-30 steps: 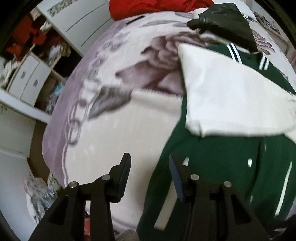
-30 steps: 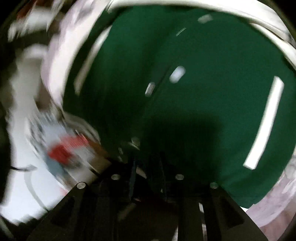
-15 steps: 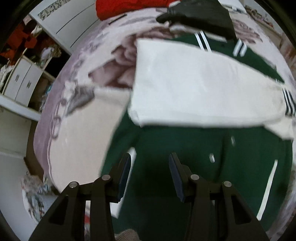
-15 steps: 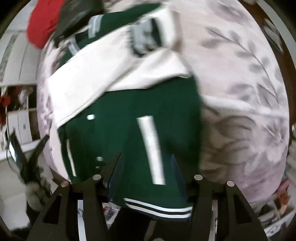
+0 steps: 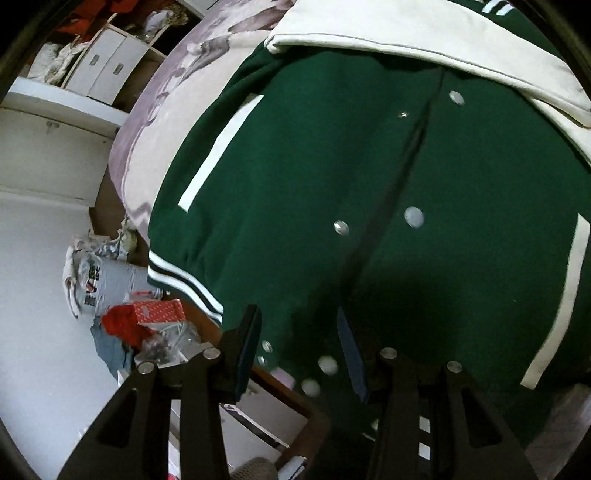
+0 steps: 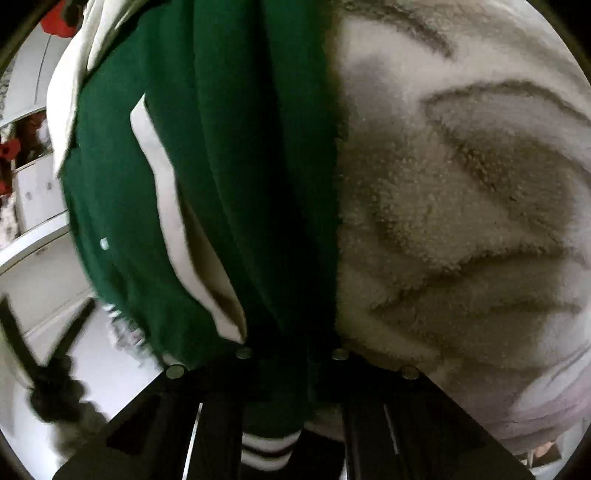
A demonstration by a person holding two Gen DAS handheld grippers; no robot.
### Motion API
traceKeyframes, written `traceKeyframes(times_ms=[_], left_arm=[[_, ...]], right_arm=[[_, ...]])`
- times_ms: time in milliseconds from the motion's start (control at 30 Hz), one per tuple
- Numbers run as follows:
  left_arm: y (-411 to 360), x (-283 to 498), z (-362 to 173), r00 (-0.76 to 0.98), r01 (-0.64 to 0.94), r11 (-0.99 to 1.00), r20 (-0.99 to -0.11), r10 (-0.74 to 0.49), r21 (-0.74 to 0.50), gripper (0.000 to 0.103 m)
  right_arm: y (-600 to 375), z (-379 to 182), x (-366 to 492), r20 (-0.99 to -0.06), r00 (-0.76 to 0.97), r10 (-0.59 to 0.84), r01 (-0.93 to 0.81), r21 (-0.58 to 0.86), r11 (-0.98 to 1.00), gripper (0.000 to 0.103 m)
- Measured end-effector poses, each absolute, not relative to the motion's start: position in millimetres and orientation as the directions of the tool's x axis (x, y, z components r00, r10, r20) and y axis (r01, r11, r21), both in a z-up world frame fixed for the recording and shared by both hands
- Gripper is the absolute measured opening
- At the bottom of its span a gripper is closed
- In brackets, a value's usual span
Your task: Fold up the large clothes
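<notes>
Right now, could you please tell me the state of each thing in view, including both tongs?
Green jacket: spread front-up on the bed, unsnapped, hem overhanging the edge.
White sleeves: folded across the chest.
Left tongs: open, over the hem.
Right tongs: fingers hidden in the jacket's side fabric; grip unclear.

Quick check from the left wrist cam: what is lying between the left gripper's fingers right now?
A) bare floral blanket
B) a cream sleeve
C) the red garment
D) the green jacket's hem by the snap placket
D: the left gripper is open over the green jacket, with its snap buttons running up the placket just ahead.
</notes>
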State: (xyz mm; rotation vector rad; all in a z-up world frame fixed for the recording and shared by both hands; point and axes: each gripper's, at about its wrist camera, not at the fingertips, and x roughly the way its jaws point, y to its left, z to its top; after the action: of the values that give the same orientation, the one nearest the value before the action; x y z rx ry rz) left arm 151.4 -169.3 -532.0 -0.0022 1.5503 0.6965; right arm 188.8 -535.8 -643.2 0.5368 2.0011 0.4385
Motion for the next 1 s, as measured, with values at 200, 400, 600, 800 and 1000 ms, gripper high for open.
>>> traceKeyframes(times_ms=[200,400,600,800,1000], left_arm=[[-191,164,-532,-0.08,-0.447,0.791,-0.899,0.43,0.418,0.041],[-207,177,-546,-0.077,-0.502,0.758,-0.895,0.44,0.416,0.041],[-214,185,-555,-0.095,-0.502,0.752,-0.892,0.443,0.427,0.041],[-222,183,-557,-0.107,-0.469,0.768,-0.891,0.441,0.436,0.041],[-233,176,-556,-0.102,-0.452,0.794,-0.907,0.408,0.408,0.041]], right_arm=[[-586,-558,286,-0.726,-0.259,0.637,0.191,0.609,0.77,0.032],[-586,-551,420,-0.718,-0.104,0.688,0.16,0.671,0.724,0.042],[-541,-577,464,-0.783,-0.129,0.608,0.046,0.608,0.793,0.002],[-567,-580,466,-0.778,-0.157,0.608,0.036,0.611,0.791,0.007],[-638,-601,485,-0.668,-0.014,0.744,0.337,0.698,0.632,0.056]])
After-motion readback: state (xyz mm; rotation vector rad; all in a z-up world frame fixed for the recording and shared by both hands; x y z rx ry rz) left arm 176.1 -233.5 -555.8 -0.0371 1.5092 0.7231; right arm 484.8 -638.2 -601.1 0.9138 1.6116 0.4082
